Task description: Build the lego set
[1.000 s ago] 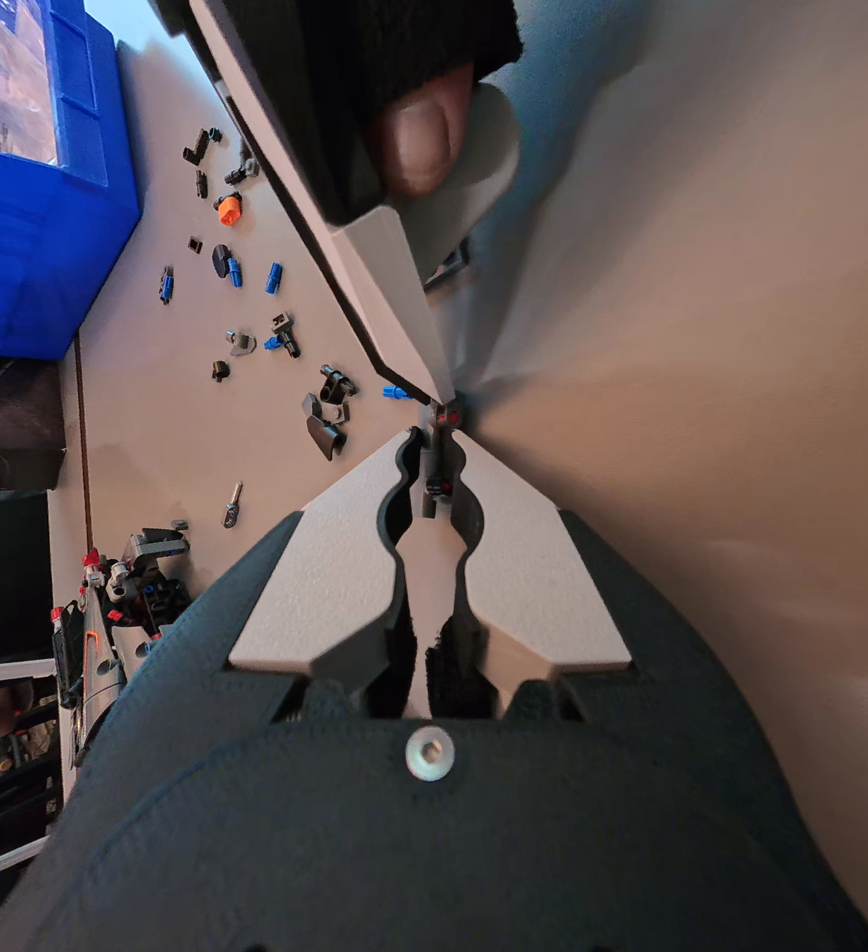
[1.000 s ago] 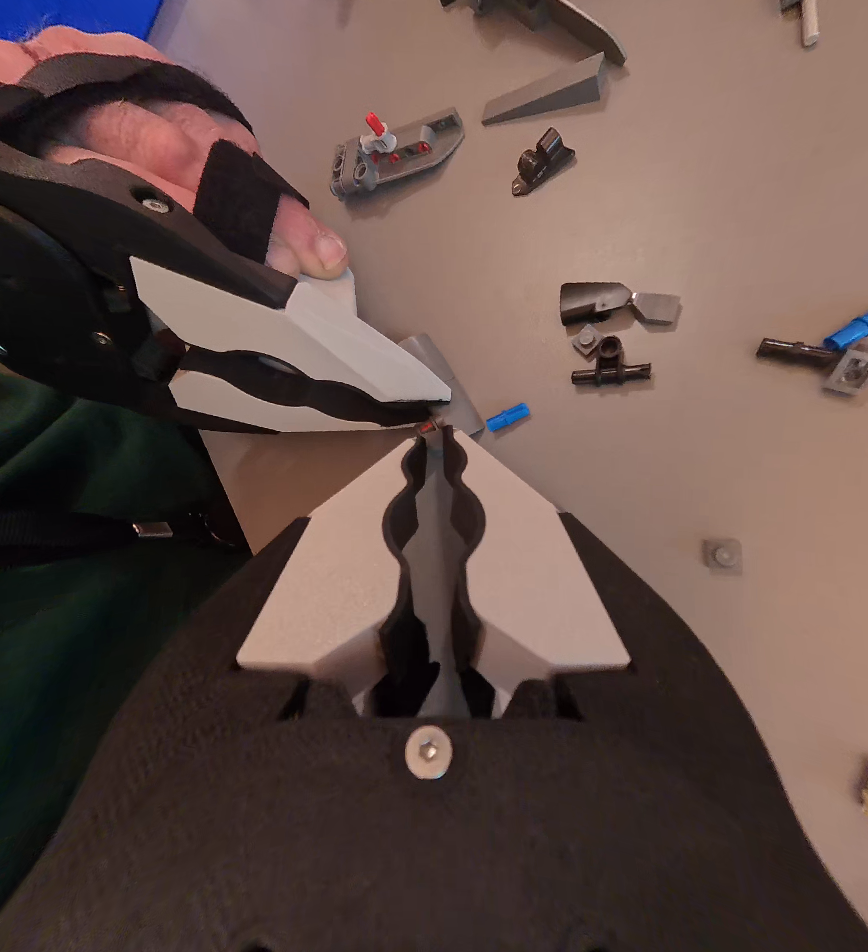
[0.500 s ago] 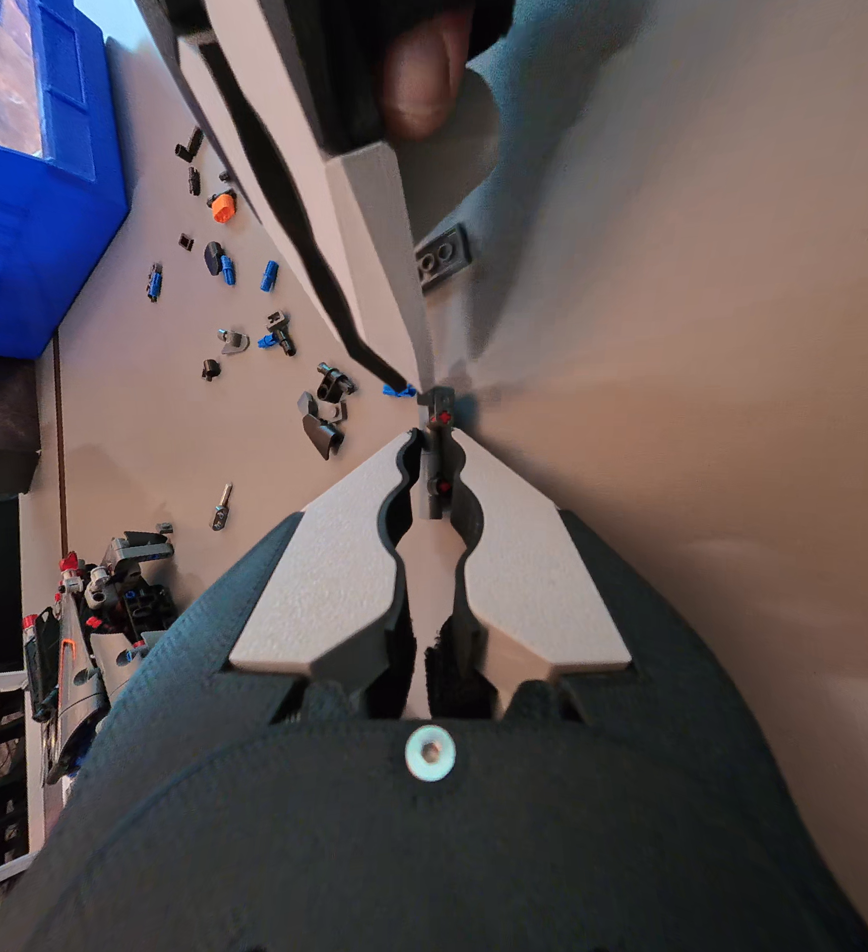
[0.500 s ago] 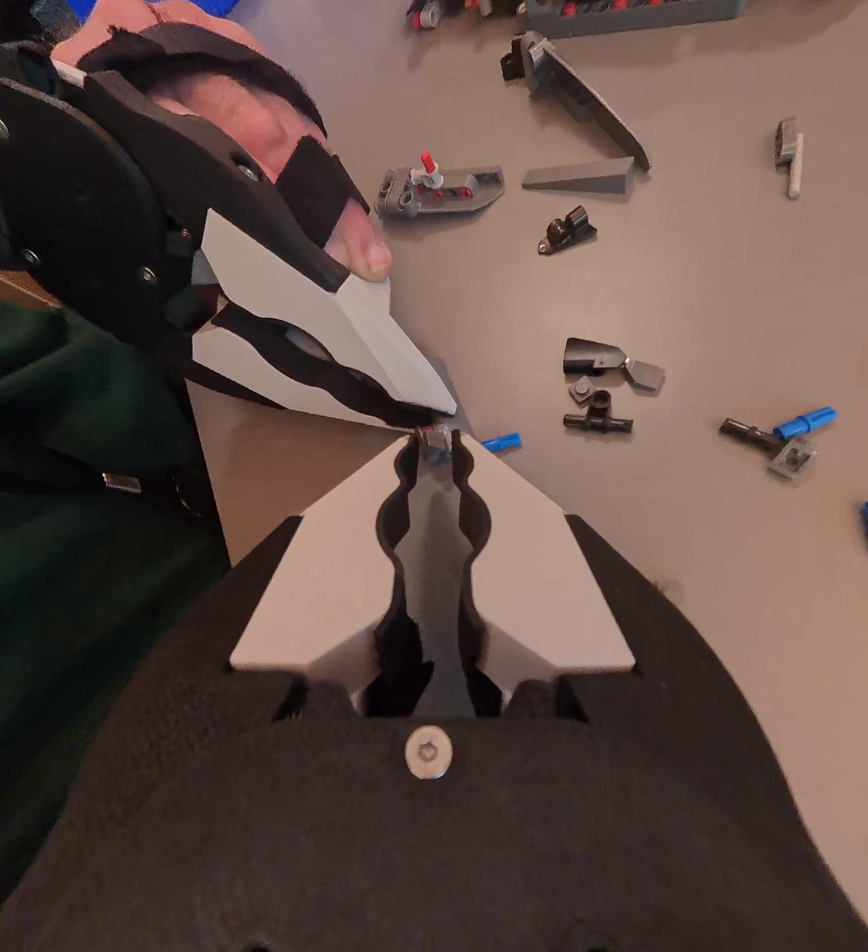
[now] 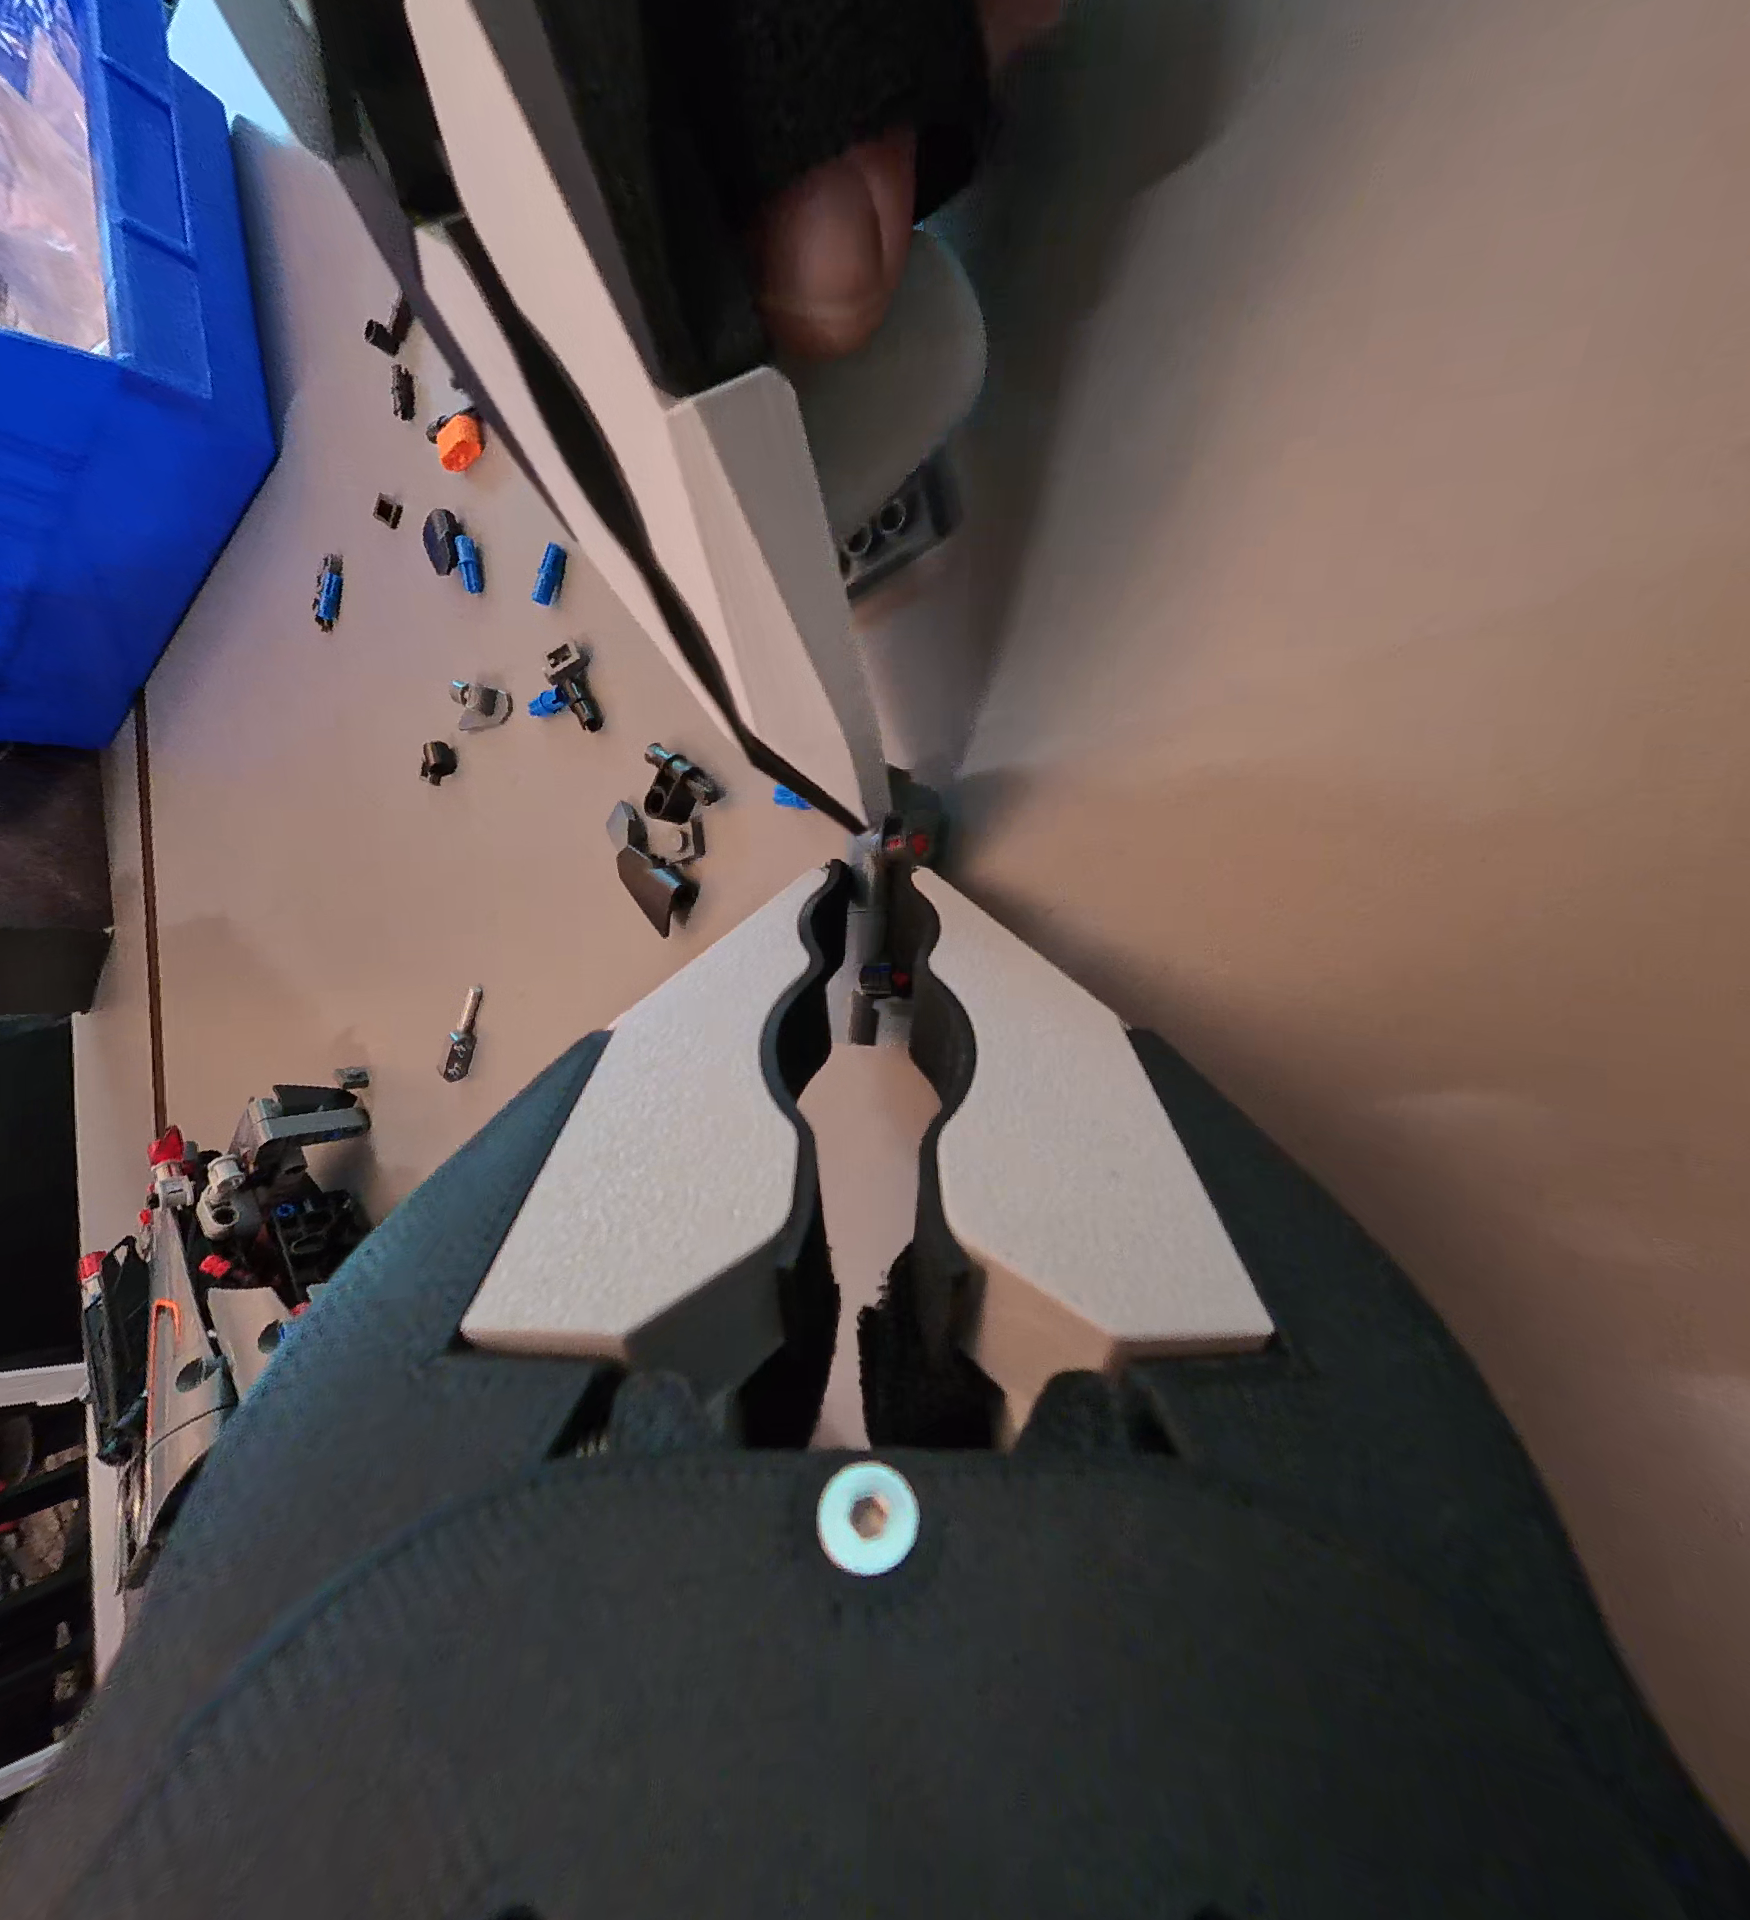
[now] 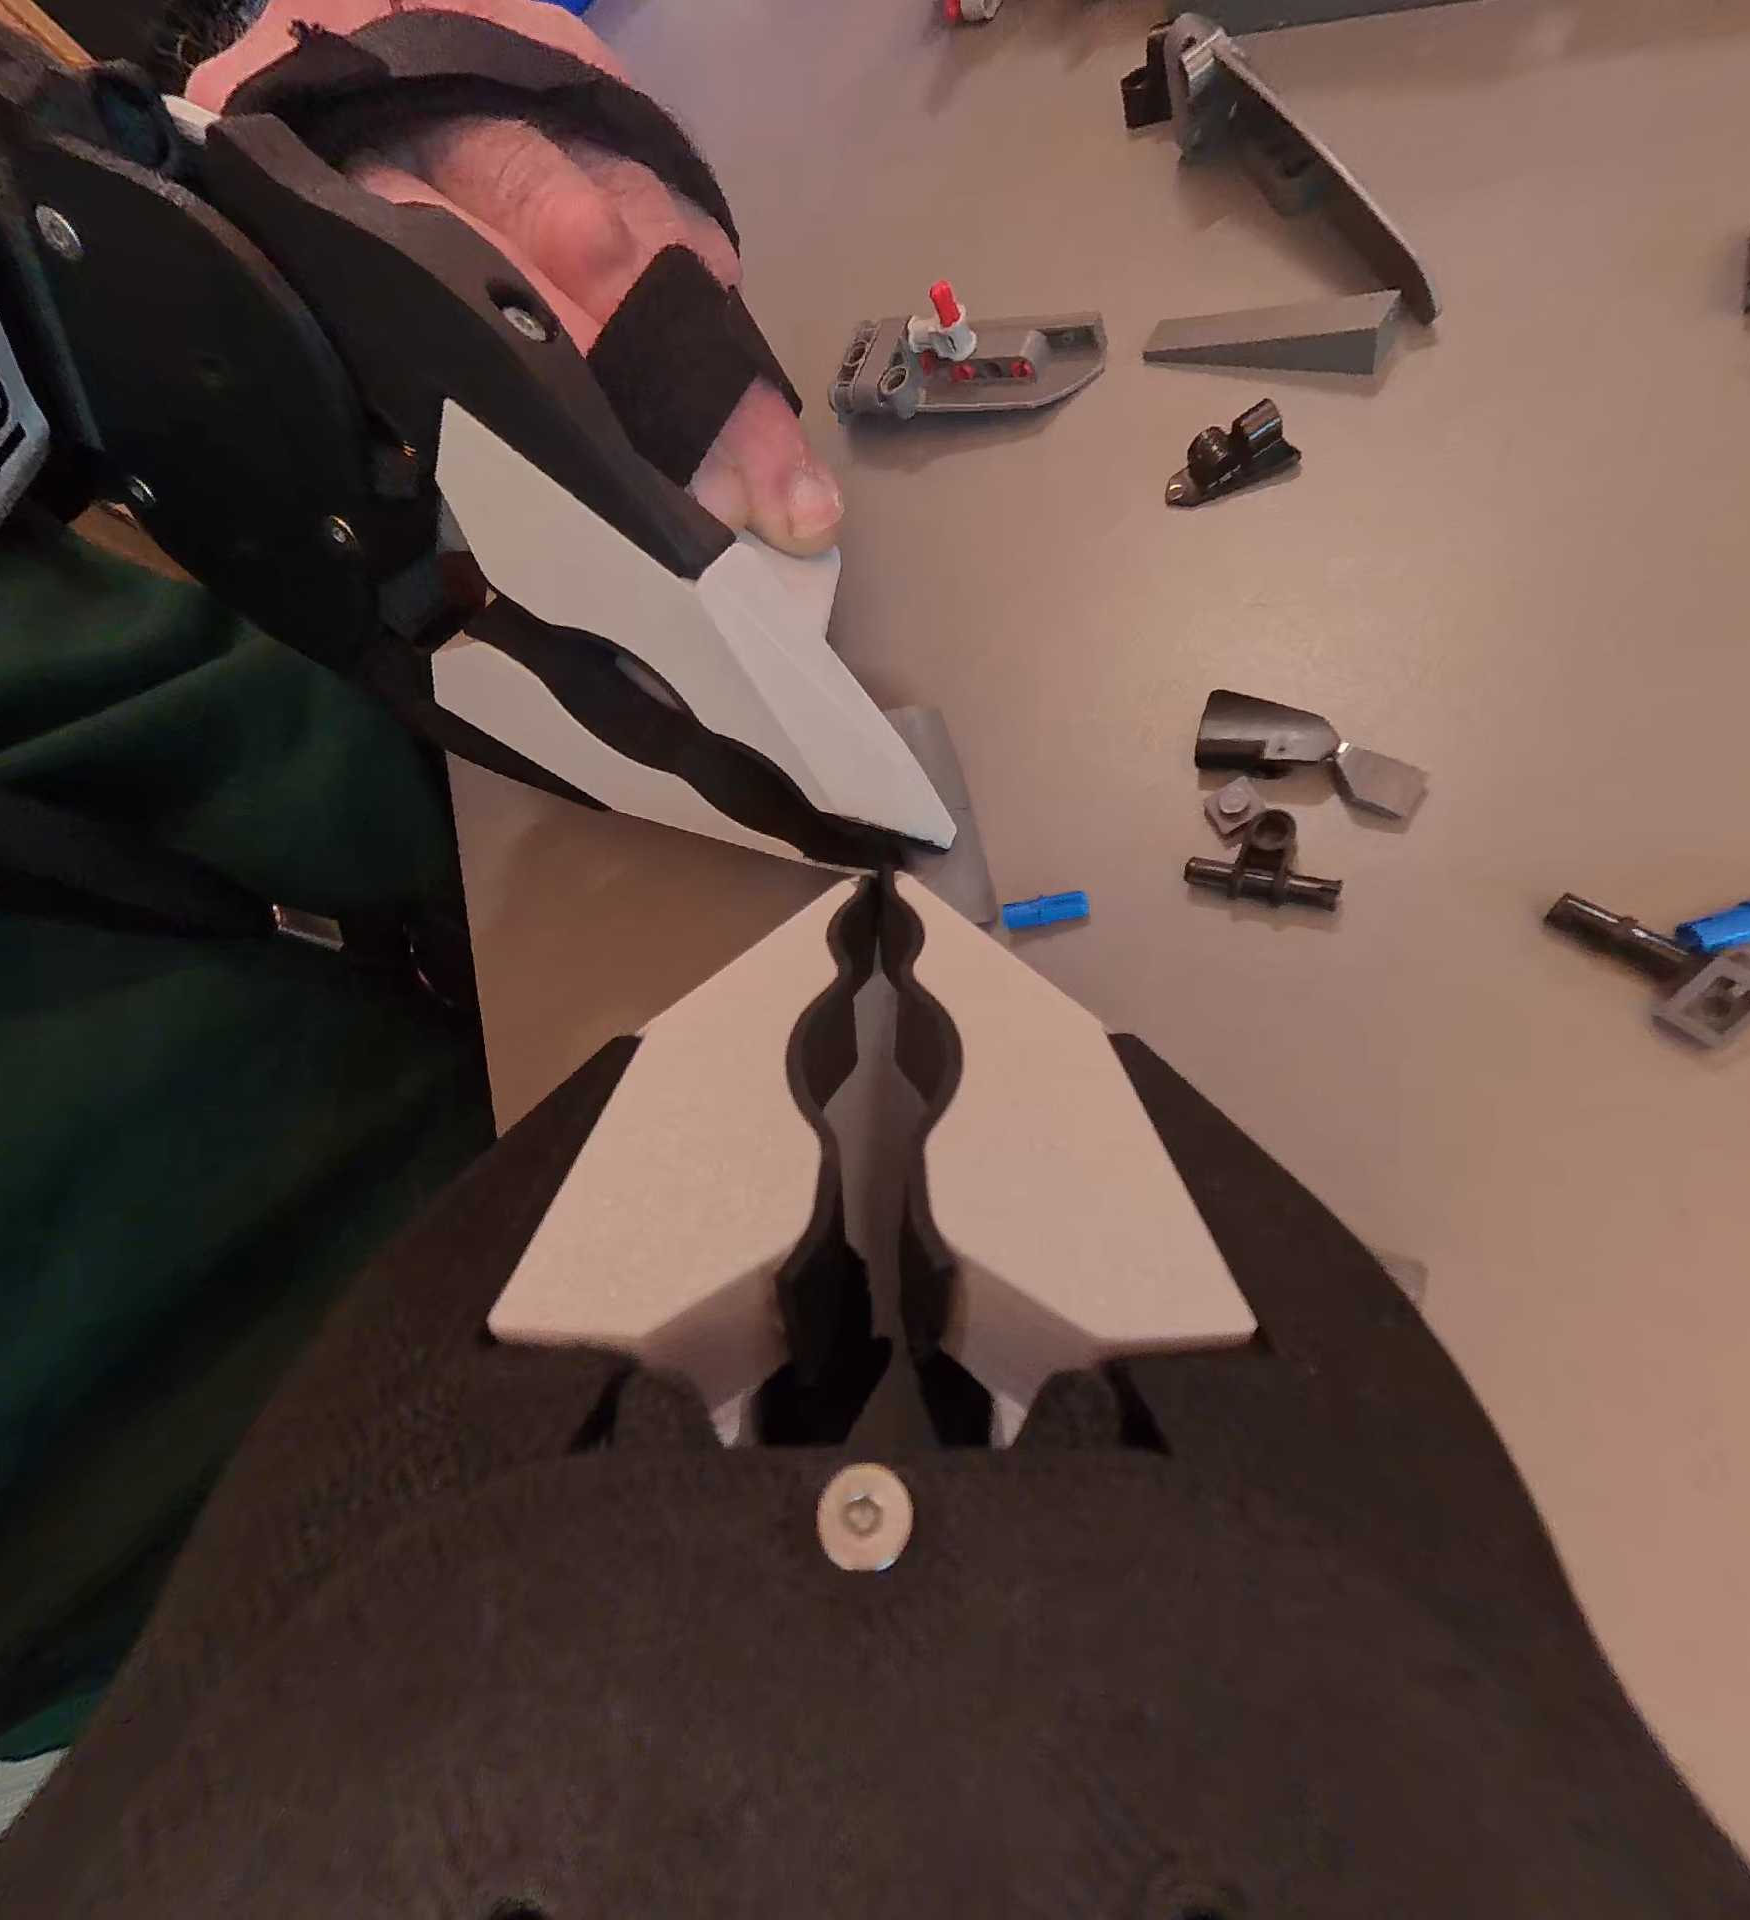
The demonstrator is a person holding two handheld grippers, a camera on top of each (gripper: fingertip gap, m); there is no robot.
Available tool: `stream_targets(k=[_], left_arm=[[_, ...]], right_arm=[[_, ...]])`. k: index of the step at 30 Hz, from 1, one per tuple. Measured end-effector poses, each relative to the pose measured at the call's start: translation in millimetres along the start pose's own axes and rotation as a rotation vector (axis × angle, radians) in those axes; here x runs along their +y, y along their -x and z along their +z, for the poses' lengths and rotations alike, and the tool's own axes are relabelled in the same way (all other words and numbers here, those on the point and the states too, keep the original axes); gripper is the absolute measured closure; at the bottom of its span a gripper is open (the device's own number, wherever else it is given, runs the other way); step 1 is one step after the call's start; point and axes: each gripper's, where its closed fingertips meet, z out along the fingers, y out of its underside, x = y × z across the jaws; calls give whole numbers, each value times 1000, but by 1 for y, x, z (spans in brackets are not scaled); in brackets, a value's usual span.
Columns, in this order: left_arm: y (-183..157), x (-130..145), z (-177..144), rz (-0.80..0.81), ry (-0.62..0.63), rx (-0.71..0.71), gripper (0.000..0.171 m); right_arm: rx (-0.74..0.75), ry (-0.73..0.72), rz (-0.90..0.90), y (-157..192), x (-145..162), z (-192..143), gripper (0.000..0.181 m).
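Note:
In the left wrist view my left gripper (image 5: 876, 883) is shut on a small grey Lego piece with red pins (image 5: 879, 961), held above the tan table (image 5: 1370, 935). The right gripper (image 5: 866, 821) comes in from the top, and its tips meet the piece's far end (image 5: 910, 831). In the right wrist view my right gripper (image 6: 876, 894) has its jaws together, tip to tip with the left gripper (image 6: 897, 847). The piece is hidden there, so I cannot tell whether the right jaws pinch it.
Loose black, grey and blue parts lie on the table (image 6: 1473, 623): a grey panel with a red pin (image 6: 964, 358), a grey wedge (image 6: 1266, 338), a blue pin (image 6: 1042, 909). A blue box (image 5: 71, 468), a partly built model (image 5: 216, 1247) and a dark stud plate (image 5: 892, 530) show in the left view. The grippers are tip to tip, or close to it.
The right gripper's jaws have closed further at the tip. Both grippers have shifted and tilted slightly while staying tip to tip at the small piece.

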Motion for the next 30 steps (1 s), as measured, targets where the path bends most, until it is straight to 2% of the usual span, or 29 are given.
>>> stream_targets(k=[6,9,12,30], left_arm=[[0,0,0,2,-5,5,165],[0,0,0,1,-9,7,165],[-1,0,0,1,-9,7,165],[-1,-1,0,12,-9,0,164]], right_arm=[[-20,-87,-1,2,-9,-9,178],[27,-36,-52,1,-1,-4,168],[59,-38,-62,-3,-1,-4,178],[73,47,-182,-2,6,-1,180]])
